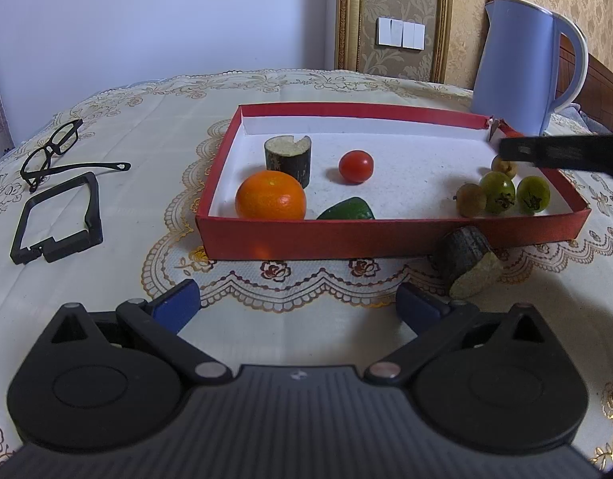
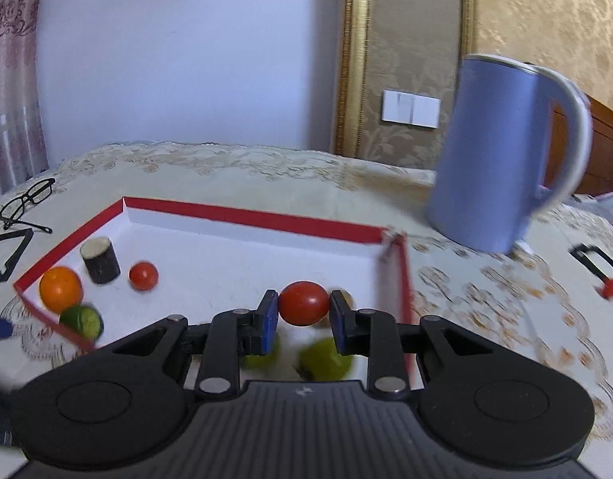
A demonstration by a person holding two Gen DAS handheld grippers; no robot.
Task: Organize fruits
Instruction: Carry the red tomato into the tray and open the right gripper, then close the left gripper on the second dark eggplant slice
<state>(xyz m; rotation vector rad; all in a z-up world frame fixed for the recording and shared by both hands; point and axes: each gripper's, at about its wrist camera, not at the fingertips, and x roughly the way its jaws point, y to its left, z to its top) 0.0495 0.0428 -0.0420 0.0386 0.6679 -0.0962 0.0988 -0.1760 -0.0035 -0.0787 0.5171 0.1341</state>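
Right gripper (image 2: 303,319): jaws grasping a tomato (image 2: 304,303) above the red box (image 2: 246,213).
Left gripper (image 1: 298,303): jaws released, low over the table (image 1: 147,127), before the box.

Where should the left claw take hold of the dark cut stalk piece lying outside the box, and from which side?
Grip the dark cut stalk piece across its round bark sides, near the middle. It lies on its side on the tablecloth against the red box, pale cut face toward the camera. Come from above, probably: the open left claw sits just left of it, and the wall blocks the far side.
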